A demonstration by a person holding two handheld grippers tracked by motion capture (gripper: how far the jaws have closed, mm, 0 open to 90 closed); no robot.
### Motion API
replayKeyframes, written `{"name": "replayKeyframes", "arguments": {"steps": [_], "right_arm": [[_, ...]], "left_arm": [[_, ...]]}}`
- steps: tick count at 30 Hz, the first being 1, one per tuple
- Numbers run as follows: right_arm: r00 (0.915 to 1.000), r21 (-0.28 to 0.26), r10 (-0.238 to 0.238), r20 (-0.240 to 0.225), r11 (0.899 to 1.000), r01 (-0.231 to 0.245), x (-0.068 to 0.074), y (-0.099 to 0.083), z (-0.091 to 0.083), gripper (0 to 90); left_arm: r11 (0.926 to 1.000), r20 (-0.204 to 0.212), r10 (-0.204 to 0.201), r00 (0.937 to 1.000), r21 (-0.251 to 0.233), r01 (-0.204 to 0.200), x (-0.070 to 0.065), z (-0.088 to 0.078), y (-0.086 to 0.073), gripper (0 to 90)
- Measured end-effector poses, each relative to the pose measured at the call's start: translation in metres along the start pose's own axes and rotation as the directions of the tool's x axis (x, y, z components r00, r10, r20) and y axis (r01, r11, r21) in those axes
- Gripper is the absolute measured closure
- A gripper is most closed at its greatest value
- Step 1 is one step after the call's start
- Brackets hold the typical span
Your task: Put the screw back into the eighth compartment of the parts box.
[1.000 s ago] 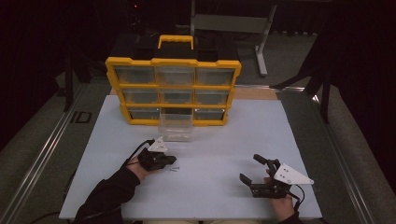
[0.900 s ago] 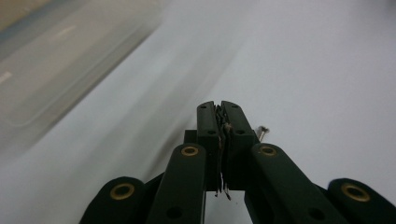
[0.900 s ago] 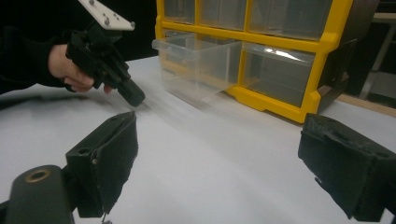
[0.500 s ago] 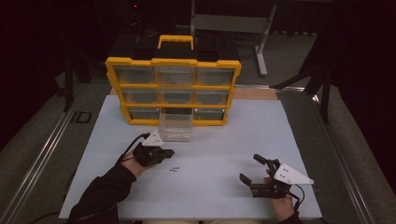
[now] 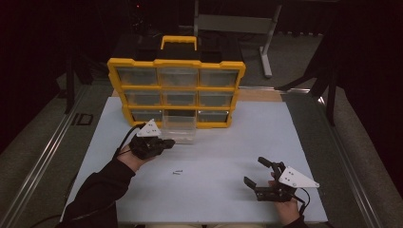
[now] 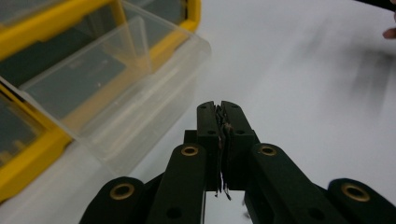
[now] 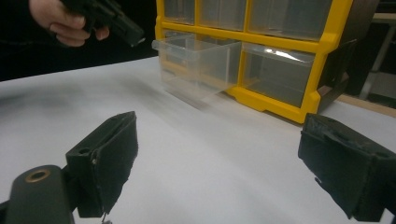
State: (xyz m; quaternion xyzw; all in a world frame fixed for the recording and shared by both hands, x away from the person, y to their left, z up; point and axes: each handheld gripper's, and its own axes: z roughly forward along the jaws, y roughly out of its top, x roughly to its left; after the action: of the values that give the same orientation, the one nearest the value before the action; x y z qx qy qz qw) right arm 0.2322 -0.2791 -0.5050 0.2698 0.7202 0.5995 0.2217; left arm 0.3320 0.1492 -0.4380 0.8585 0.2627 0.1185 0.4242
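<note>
Left claw point(image 5: 166, 142) pressed together, just beside pulled-out clear drawer point(image 5: 179, 127), small screws point(image 5: 177, 172) on desk point(image 5: 228, 152) below it, right claw point(image 5: 255, 172) apart, no legible writing.

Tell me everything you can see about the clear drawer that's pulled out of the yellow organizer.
The clear drawer is a see-through plastic bin, pulled out of the bottom middle slot of the yellow organizer and reaching forward over the white table. It sits level and open on top; its rear stays in the slot. In the left gripper view a thin clear partition crosses its inside. Whether anything lies in it cannot be told. The left tool, shut, hangs just beside its front corner, apart from it.
</note>
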Motion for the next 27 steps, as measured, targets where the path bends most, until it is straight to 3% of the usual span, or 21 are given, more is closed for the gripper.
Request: {"name": "replayKeyframes", "arguments": {"steps": [5,12,21,27], "right_arm": [[1.0000,-0.001,0.000,-0.001,1.000,0.000,0.000,0.000,0.000,12.0],[1.0000,0.001,-0.001,-0.003,1.000,0.001,0.000,0.000,0.000,12.0],[1.0000,0.000,-0.002,-0.004,1.000,0.002,0.000,0.000,0.000,12.0],[1.0000,0.000,-0.001,-0.005,1.000,0.001,0.000,0.000,0.000,12.0]], "left_arm": [[0.9998,-0.026,-0.013,0.9996,-0.013,0.012,0.005,-0.006,0.011,87.6],[0.9975,-0.086,-0.062,0.9944,-0.039,0.059,0.016,-0.011,0.030,87.6],[0.9928,-0.126,-0.120,0.9847,-0.020,0.118,0.022,0.001,0.042,87.5],[0.9858,-0.130,-0.168,0.9772,-0.016,0.167,0.027,0.011,0.047,87.5]]}}
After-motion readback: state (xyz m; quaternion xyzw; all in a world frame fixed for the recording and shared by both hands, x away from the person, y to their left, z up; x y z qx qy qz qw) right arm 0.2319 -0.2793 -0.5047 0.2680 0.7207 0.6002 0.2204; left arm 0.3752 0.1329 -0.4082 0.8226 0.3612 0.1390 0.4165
